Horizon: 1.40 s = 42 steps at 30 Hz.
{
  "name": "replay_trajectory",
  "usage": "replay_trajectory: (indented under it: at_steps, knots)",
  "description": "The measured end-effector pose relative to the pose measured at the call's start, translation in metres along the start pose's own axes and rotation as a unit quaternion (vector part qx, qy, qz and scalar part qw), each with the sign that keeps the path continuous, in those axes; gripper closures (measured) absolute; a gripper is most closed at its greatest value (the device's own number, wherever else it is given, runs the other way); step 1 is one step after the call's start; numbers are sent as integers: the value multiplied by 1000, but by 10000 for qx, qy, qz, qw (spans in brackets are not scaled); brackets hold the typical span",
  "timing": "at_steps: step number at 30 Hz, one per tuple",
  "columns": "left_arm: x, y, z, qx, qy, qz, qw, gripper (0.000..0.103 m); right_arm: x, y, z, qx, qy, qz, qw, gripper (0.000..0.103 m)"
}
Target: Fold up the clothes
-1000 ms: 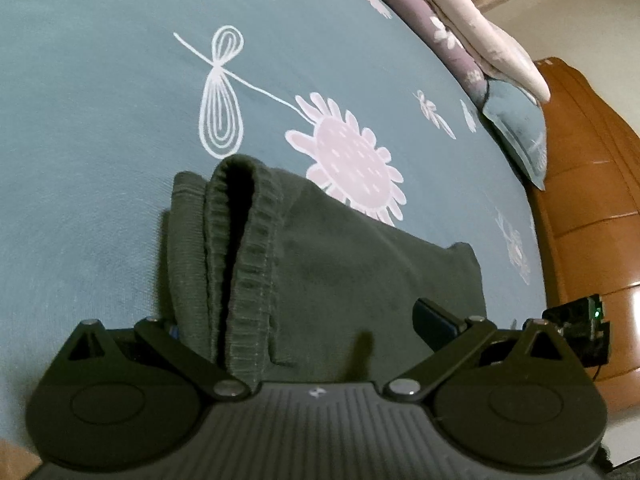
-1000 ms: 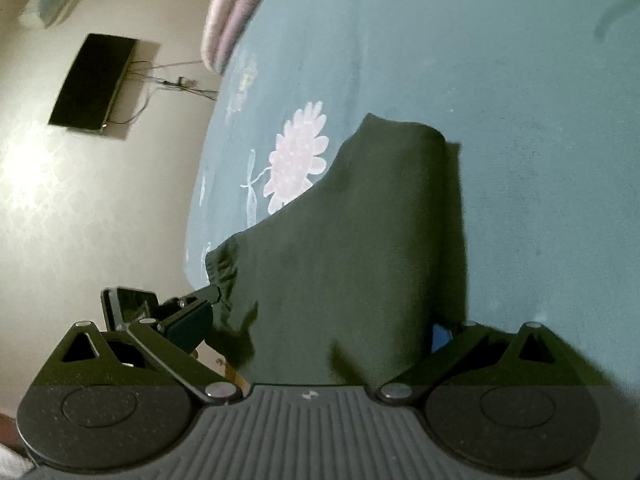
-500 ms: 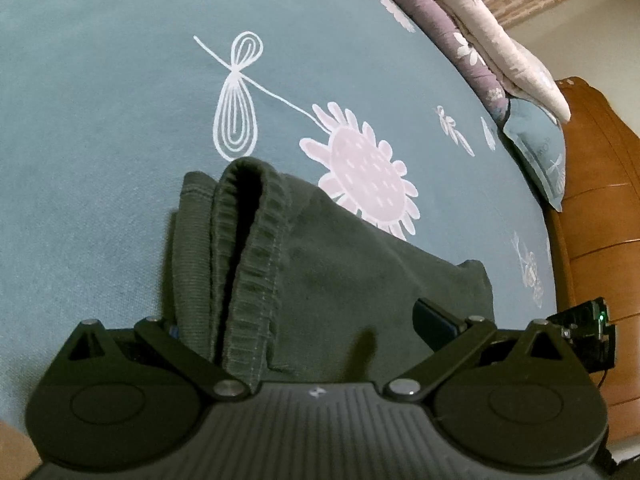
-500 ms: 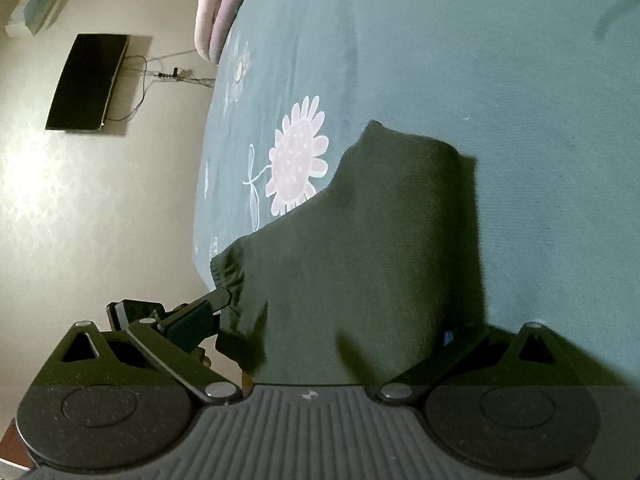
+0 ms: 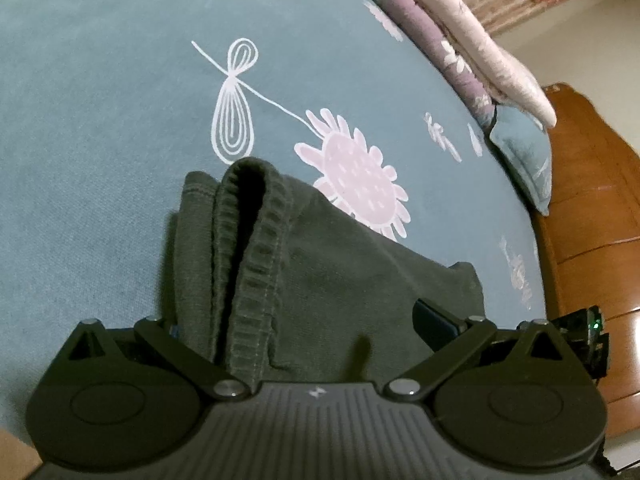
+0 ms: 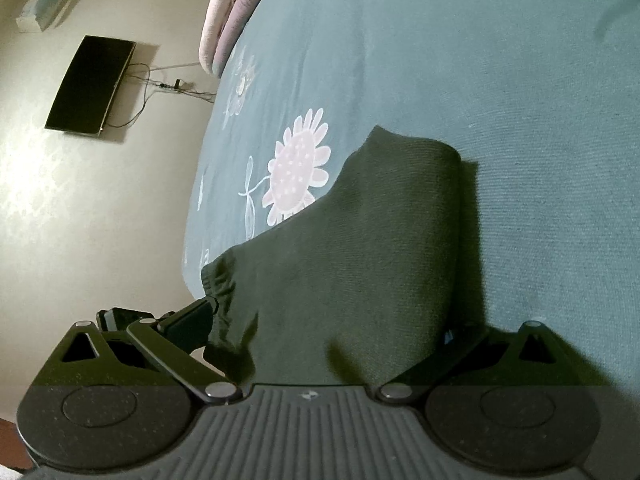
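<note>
A dark green garment with a ribbed waistband lies folded on the teal bedspread. My left gripper is open, its jaws wide apart on either side of the waistband end, with the cloth lying between them. In the right wrist view the same garment lies between the wide-open jaws of my right gripper, at its other end. The fingertips are mostly hidden under or behind the cloth. The left gripper's finger shows at the lower left of the right wrist view.
The bedspread has a pink flower print just beyond the garment. Folded quilts and a pillow lie along the far edge, by a wooden headboard. A wall-mounted TV hangs off the bed's side.
Both views shift slightly: the garment sits a little further from the cameras. Both grippers stay wide open over the cloth.
</note>
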State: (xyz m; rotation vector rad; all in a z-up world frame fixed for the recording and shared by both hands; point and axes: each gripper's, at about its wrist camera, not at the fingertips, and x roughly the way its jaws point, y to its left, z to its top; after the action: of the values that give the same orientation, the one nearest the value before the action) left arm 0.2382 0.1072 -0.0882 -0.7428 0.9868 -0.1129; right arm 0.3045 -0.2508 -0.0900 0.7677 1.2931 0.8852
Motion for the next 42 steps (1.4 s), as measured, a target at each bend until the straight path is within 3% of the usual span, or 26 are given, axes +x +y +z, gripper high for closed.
replay_trajectory:
  at_steps: [6, 15, 22, 25, 30, 36, 42]
  knots:
    - [1, 2, 5, 98, 203, -90, 9997, 1, -3, -1, -1, 128, -116, -40, 9998, 0]
    - [-2, 17, 8, 65, 689, -553, 9961, 1, -11, -1, -18, 363, -284, -21, 9989, 0]
    - [11, 27, 36, 1, 1006, -1033, 9895, 1, 0, 2, -5, 459, -428, -73, 9980, 0]
    - [6, 35, 27, -64, 1077, -1208, 9868, 1, 4, 9, -8, 434, -380, -213, 9981, 0]
    - [7, 40, 26, -35, 1162, -1426, 9829, 1, 1, 9, -31, 475, -377, -90, 9981, 0]
    - [16, 41, 40, 29, 1401, -1562, 9777, 1, 7, 7, -22, 399, -465, -43, 9981, 0]
    - [19, 55, 41, -236, 1421, -1872, 9717, 1, 5, 5, -23, 384, -492, -60, 9980, 0]
